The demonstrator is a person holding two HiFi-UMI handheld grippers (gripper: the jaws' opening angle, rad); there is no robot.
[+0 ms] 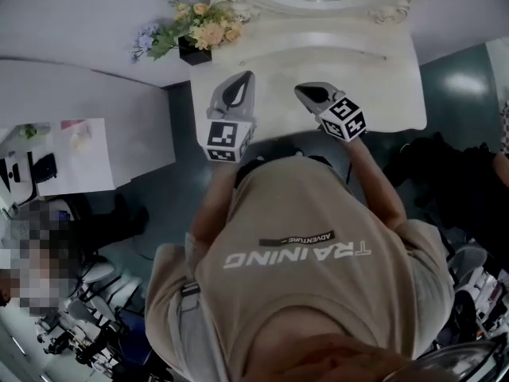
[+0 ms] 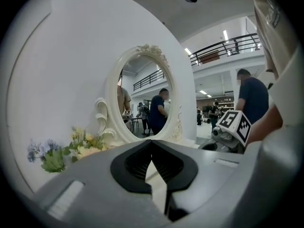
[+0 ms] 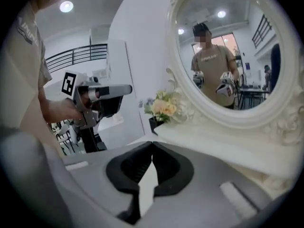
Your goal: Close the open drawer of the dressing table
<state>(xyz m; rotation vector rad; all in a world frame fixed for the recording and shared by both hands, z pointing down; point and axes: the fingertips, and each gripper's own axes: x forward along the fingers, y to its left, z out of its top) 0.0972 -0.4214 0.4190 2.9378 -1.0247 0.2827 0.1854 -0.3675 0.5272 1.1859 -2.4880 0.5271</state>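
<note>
Hovering over the dressing table (image 1: 382, 78), left hand-held gripper (image 1: 243, 79) and right hand-held gripper (image 1: 305, 92) are pressed together.

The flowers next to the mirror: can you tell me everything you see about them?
The small bunch of peach, cream and pale blue flowers with green leaves stands upright in a little dark square pot. It sits at the back left corner of the white dressing table top, beside the carved cream mirror frame. Nothing else seems to touch it.
</note>
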